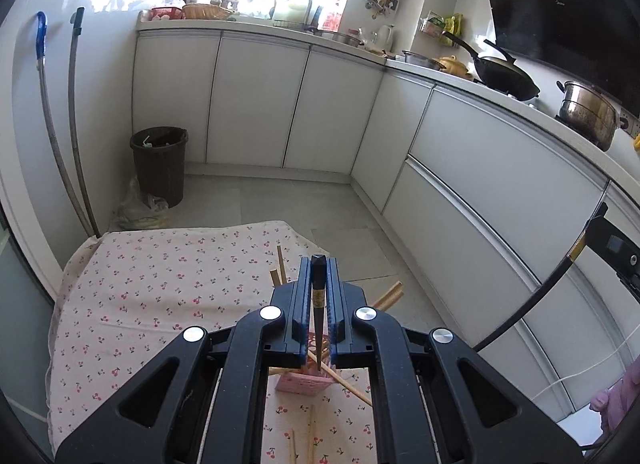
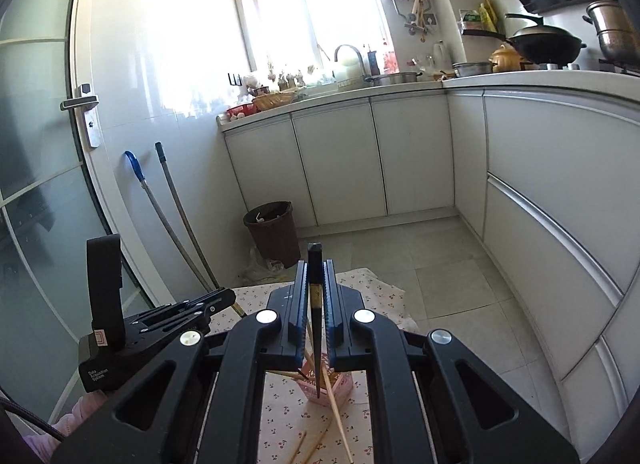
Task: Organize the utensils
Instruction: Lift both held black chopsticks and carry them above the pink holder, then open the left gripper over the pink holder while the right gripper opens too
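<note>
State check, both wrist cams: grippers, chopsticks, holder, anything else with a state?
left gripper: shut on black chopstick
right gripper: shut on second black chopstick
pink holder: upright, wooden chopsticks inside
loose wooden chopsticks: flat on tablecloth
bin: uncovered

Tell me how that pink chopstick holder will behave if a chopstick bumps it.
The pink holder looks like thin, perforated plastic, so probably light. Wooden chopsticks lean out of it at angles, so it may tip. On the cloth it would likely topple rather than slide.
</note>
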`<act>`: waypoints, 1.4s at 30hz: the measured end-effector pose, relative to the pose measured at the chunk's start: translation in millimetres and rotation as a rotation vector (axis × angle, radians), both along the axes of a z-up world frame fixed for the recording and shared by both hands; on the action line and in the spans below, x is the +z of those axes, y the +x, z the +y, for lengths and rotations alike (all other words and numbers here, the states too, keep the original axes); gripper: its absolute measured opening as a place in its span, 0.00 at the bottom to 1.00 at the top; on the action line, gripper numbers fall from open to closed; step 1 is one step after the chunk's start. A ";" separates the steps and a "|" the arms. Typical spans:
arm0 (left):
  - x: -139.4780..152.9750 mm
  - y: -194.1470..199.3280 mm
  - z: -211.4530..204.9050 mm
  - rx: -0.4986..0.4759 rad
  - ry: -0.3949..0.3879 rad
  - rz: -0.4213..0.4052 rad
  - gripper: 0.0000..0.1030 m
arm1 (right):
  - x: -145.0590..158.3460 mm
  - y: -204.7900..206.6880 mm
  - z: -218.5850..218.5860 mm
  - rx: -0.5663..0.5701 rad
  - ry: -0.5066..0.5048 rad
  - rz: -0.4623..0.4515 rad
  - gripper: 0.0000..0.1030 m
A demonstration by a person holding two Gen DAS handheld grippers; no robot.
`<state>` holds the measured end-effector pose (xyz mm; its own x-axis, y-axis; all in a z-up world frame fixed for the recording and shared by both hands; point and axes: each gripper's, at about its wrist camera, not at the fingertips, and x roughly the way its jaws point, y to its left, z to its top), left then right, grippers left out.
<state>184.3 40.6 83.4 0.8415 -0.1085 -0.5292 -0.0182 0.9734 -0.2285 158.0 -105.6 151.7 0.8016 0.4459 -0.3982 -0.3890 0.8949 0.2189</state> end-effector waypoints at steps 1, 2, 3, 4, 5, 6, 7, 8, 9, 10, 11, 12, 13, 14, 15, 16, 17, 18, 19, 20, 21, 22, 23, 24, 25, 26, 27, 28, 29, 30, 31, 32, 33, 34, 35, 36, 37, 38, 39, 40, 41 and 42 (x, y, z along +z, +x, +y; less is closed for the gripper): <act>-4.5 6.4 -1.5 0.002 0.008 0.007 0.06 | -2.7 6.1 0.6 0.003 -0.003 0.005 0.07; -8.8 11.3 -2.5 0.004 0.013 0.015 0.06 | -5.1 12.1 1.7 0.006 -0.005 0.009 0.07; -13.1 17.9 -3.7 0.003 0.018 0.028 0.06 | -7.9 19.5 3.0 0.009 -0.009 0.014 0.07; -19.5 25.3 -5.1 -0.005 0.022 0.050 0.07 | -10.3 23.7 4.0 0.012 -0.012 0.018 0.07; -24.9 30.7 -6.0 -0.016 0.027 0.071 0.07 | -12.8 28.8 5.2 0.016 -0.013 0.021 0.07; -30.9 35.1 -6.8 -0.020 0.030 0.095 0.07 | -15.0 34.7 6.9 0.020 -0.016 0.025 0.07; -33.1 35.4 -4.9 -0.009 0.029 0.097 0.11 | -16.3 38.1 8.3 0.022 -0.017 0.028 0.07; -31.3 31.9 -0.8 0.005 0.021 0.078 0.15 | -17.7 41.3 9.8 0.025 -0.017 0.031 0.07; -25.6 24.7 5.3 0.024 0.008 0.040 0.21 | -18.6 44.5 11.8 0.029 -0.016 0.033 0.07; -17.6 16.4 11.1 0.041 -0.004 0.000 0.24 | -19.1 47.2 13.9 0.032 -0.019 0.033 0.07; -8.9 10.2 14.4 0.052 -0.014 -0.030 0.25 | -19.2 50.9 16.3 0.035 -0.025 0.032 0.07; -0.1 3.3 18.3 0.062 -0.025 -0.058 0.28 | -19.8 52.9 17.9 0.036 -0.029 0.031 0.07; 8.2 -4.8 23.3 0.070 -0.035 -0.084 0.30 | -19.3 55.7 19.9 0.037 -0.032 0.031 0.07; 14.6 -10.2 26.4 0.075 -0.043 -0.100 0.30 | -18.6 59.1 21.8 0.039 -0.035 0.030 0.07; 19.8 -13.9 28.9 0.078 -0.048 -0.112 0.31 | -17.7 62.5 23.9 0.043 -0.037 0.029 0.07; 23.7 -17.5 31.1 0.079 -0.052 -0.121 0.32 | -17.4 65.2 26.2 0.046 -0.039 0.029 0.07; 26.7 -19.9 32.3 0.079 -0.051 -0.125 0.32 | -17.3 67.3 27.7 0.048 -0.042 0.029 0.07; 29.0 -21.2 33.5 0.081 -0.048 -0.125 0.32 | -17.9 70.6 30.7 0.052 -0.045 0.032 0.07; 29.9 -22.3 34.4 0.083 -0.046 -0.124 0.32 | -19.4 73.6 33.6 0.055 -0.047 0.037 0.07; 30.4 -22.2 34.4 0.081 -0.041 -0.122 0.32 | -21.4 75.8 35.9 0.058 -0.048 0.042 0.07; 29.4 -22.2 34.7 0.080 -0.034 -0.117 0.32 | -24.4 79.0 39.0 0.062 -0.048 0.049 0.07; 27.8 -22.0 34.8 0.081 -0.030 -0.113 0.32 | -28.1 81.4 41.6 0.065 -0.049 0.056 0.07; 25.5 -21.1 35.2 0.084 -0.030 -0.108 0.32 | -33.2 83.9 45.2 0.069 -0.051 0.065 0.07; 22.4 -20.0 36.3 0.084 -0.031 -0.097 0.32 | -38.3 86.3 48.0 0.071 -0.051 0.070 0.07; 17.7 -18.3 37.9 0.086 -0.036 -0.082 0.32 | -43.8 88.2 51.6 0.080 -0.052 0.070 0.07; 13.4 -17.8 40.4 0.089 -0.043 -0.070 0.32 | -50.7 89.9 55.9 0.094 -0.056 0.066 0.08; 9.2 -17.1 42.5 0.091 -0.052 -0.056 0.32 | -60.6 91.7 60.7 0.110 -0.056 0.069 0.11; 5.3 -16.8 44.3 0.091 -0.061 -0.040 0.32 | -67.7 93.6 63.3 0.123 -0.053 0.077 0.14; 2.2 -17.8 46.0 0.090 -0.065 -0.030 0.32 | -74.9 93.9 65.7 0.134 -0.053 0.089 0.17; 0.5 -19.9 46.7 0.090 -0.066 -0.023 0.32 | -80.7 92.9 68.0 0.139 -0.055 0.103 0.21; -0.4 -23.1 47.2 0.091 -0.063 -0.020 0.32 | -82.1 91.5 69.0 0.139 -0.056 0.107 0.22; -1.5 -27.2 47.8 0.092 -0.061 -0.017 0.32 | -81.6 88.0 68.3 0.133 -0.059 0.108 0.22; -2.2 -31.6 47.4 0.089 -0.061 -0.011 0.33 | -78.3 82.9 66.3 0.128 -0.056 0.107 0.22; -3.2 -34.8 47.0 0.085 -0.063 -0.004 0.35 | -74.5 77.9 64.2 0.121 -0.054 0.102 0.22; -4.8 -38.8 46.3 0.079 -0.066 0.010 0.36 | -70.8 72.6 62.1 0.109 -0.055 0.096 0.22; -7.4 -42.5 45.2 0.073 -0.069 0.024 0.37 | -66.1 65.3 58.6 0.090 -0.060 0.090 0.23; -10.1 -45.8 43.3 0.067 -0.072 0.038 0.40 | -62.5 58.7 55.7 0.077 -0.066 0.085 0.26; -13.4 -49.8 40.6 0.058 -0.076 0.053 0.41 | -59.8 51.1 52.7 0.069 -0.069 0.080 0.28; -16.8 -53.9 37.8 0.052 -0.077 0.067 0.44 | -57.6 41.2 49.0 0.054 -0.077 0.078 0.29; -20.5 -58.2 35.0 0.048 -0.076 0.080 0.47 | -57.1 33.1 46.1 0.043 -0.084 0.079 0.32; -24.3 -62.3 32.0 0.043 -0.075 0.093 0.50 | -57.4 25.9 43.0 0.036 -0.088 0.081 0.34; -29.1 -65.3 29.7 0.038 -0.074 0.108 0.57 | -58.6 15.6 38.8 0.024 -0.092 0.085 0.43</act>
